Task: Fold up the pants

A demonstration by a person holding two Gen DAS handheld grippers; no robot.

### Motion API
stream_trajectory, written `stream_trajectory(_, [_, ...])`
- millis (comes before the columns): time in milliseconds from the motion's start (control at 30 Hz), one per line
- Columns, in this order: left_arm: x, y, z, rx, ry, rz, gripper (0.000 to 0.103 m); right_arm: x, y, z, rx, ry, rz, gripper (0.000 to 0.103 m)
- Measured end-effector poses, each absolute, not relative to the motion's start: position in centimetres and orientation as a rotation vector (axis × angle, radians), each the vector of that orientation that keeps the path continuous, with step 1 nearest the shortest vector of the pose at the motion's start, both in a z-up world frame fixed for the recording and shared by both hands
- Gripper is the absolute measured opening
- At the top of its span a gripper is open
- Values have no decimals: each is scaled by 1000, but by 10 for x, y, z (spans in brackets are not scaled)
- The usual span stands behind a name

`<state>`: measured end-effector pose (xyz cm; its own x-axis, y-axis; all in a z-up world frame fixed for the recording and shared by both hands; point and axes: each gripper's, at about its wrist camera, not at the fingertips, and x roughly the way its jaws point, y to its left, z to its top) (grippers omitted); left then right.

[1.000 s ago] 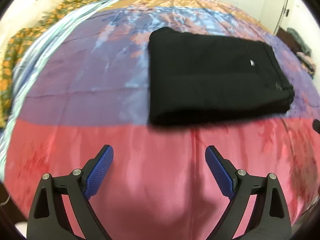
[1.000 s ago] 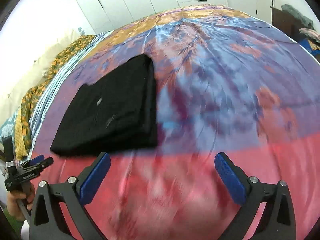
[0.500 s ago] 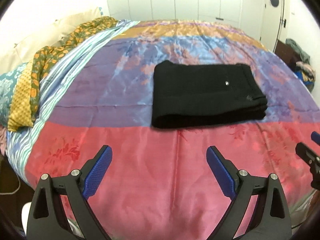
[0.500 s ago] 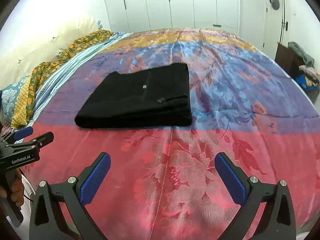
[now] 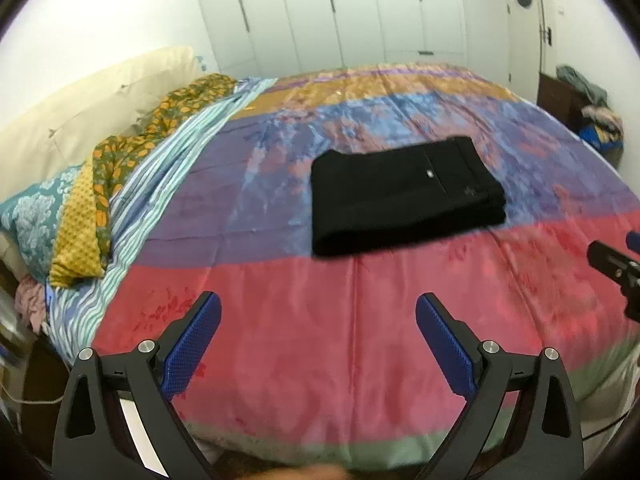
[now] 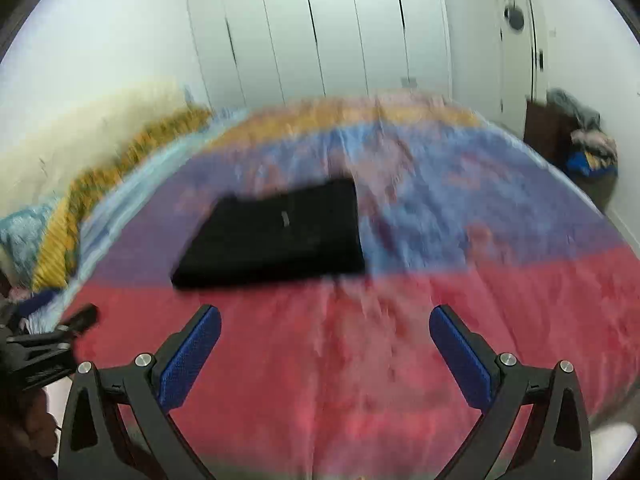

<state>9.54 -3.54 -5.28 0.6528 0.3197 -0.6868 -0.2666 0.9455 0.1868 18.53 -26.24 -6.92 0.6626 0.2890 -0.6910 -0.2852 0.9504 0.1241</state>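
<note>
Left gripper (image 5: 318,312) and right gripper (image 6: 325,326) spread wide, well short of folded pants (image 5: 404,196)

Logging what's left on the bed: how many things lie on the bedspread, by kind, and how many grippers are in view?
Folded black pants: 1
Pillows at the head end: at least 2
Grippers, jaws apart, empty: 2 (left gripper, right gripper)
Total: at least 5

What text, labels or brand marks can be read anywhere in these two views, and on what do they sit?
None can be read.
Small white tag on the folded black pants: too small to read.
Pale mark nearer their waistband: too small to read.
The same tag in the right wrist view: blurred.
Printing on the left gripper's body, at the right wrist view's left edge: blurred.
</note>
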Motion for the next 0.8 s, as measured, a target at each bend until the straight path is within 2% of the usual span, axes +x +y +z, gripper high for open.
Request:
stream_trajectory(167, [86,-44,-51,62,844,282,102,162,-239,-57,-114,826,350,103])
stream_trajectory(533, [71,-38,-1,-59,880,251,103,136,-236,0,-89,798,388,103])
stream_trajectory(800, [66,-41,10,-68,891,275,102,129,-226,8,-125,837,413,103])
